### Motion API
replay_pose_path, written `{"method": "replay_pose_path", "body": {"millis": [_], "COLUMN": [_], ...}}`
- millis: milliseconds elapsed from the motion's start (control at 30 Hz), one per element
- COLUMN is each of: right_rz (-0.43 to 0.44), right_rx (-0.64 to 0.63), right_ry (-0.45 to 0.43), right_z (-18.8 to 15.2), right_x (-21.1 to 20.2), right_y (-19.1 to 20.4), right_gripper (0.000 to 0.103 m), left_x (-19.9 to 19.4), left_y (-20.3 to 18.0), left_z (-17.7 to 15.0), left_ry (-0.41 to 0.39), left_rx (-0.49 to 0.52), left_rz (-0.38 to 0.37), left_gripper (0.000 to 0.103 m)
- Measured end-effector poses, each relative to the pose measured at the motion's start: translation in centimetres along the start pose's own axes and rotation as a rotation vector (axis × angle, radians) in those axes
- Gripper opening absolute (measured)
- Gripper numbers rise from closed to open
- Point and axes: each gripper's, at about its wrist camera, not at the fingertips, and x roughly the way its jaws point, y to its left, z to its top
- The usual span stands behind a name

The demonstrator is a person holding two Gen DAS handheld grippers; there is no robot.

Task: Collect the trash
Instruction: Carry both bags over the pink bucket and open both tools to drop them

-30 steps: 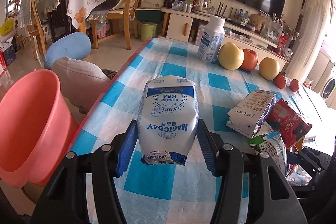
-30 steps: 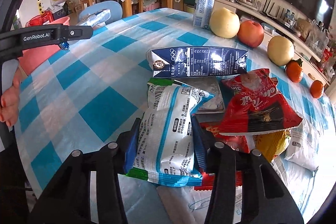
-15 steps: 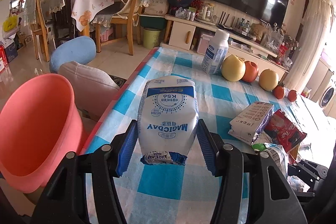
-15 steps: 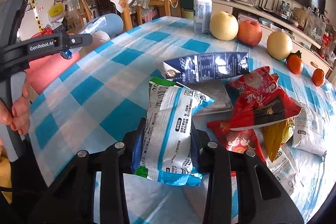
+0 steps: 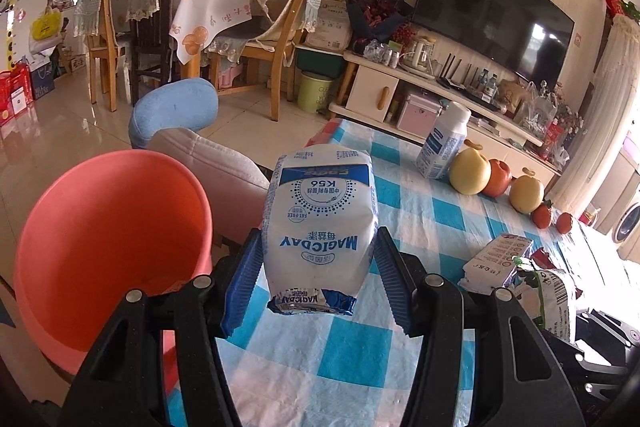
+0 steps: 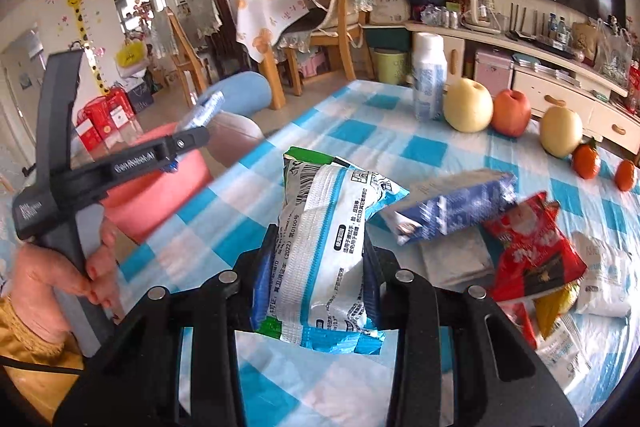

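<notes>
My left gripper (image 5: 320, 247) is shut on a white and blue milk pouch (image 5: 320, 223), held up over the table's left edge. A pink bucket (image 5: 112, 247) stands just left of it, below table level. My right gripper (image 6: 316, 263) is shut on a white, blue and green wipes packet (image 6: 328, 247), lifted off the checked tablecloth (image 6: 360, 131). In the right wrist view a hand (image 6: 52, 267) holds the left gripper (image 6: 188, 143) above the pink bucket (image 6: 152, 195), the milk pouch (image 6: 202, 111) sticking out of it. The wipes packet (image 5: 556, 295) shows at the left wrist view's right edge.
More litter lies right of the held packet: a blue carton (image 6: 452, 207), a red snack bag (image 6: 532, 255), a yellow wrapper (image 6: 552, 303) and a white pouch (image 6: 604, 275). Pears (image 6: 468, 105), an apple (image 6: 512, 111), tangerines (image 6: 586, 161) and a bottle (image 6: 430, 83) line the far edge. A padded chair (image 5: 208, 159) stands by the bucket.
The right gripper's fingers have squeezed in on the wipes packet and raised it off the table. The left gripper has risen and swung left with the milk pouch, bringing the pink bucket closer.
</notes>
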Motion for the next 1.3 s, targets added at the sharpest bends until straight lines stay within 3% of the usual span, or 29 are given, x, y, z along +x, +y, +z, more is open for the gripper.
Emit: {"method": "replay_pose_path", "body": {"millis": [167,433,633,833,867,933,1033,1133,1300], "right_rz": [0.059,0.180,0.276,0.354,0.367,0.364,0.341,0.297,0.206], "right_rx": [-0.045,-0.113,-0.153,-0.186,-0.188,-0.176,-0.139,-0.124,-0.083], "right_ry": [-0.017,-0.028,-0.025,-0.007,0.000,0.002,-0.028,-0.052,-0.060], "right_z": [2.4,6.3,8.9,10.1,10.2,10.2,10.0,9.3,7.8], "right_x": [0.8,3.8,7.1,10.3,11.0,11.8,11.2,10.0,7.7], "right_y": [3.6,10.0,15.1,19.1,19.6,19.8,19.1,18.3,15.7], "right_gripper": [0.039,0.039,0.039,0.041,0.043,0.060,0.082,0.088,0.092], "left_x": [-0.8,-1.8,-1.9,-1.1,-0.9,-0.5,-0.5,-0.9,-1.1], "left_y": [2.9,10.7,16.1,18.7,19.0,19.8,20.4,20.7,19.9], "left_z": [1.0,2.3,2.3,2.0,1.9,1.7,1.7,1.4,1.2], "left_ry": [-0.034,-0.064,-0.050,-0.014,-0.002,0.022,0.023,0.001,-0.049], "left_rx": [-0.054,-0.222,-0.355,-0.429,-0.442,-0.474,-0.510,-0.521,-0.502], "left_rz": [0.060,0.186,0.250,0.283,0.298,0.341,0.353,0.354,0.330], "left_gripper": [0.057,0.057,0.057,0.058,0.060,0.082,0.085,0.092,0.092]}}
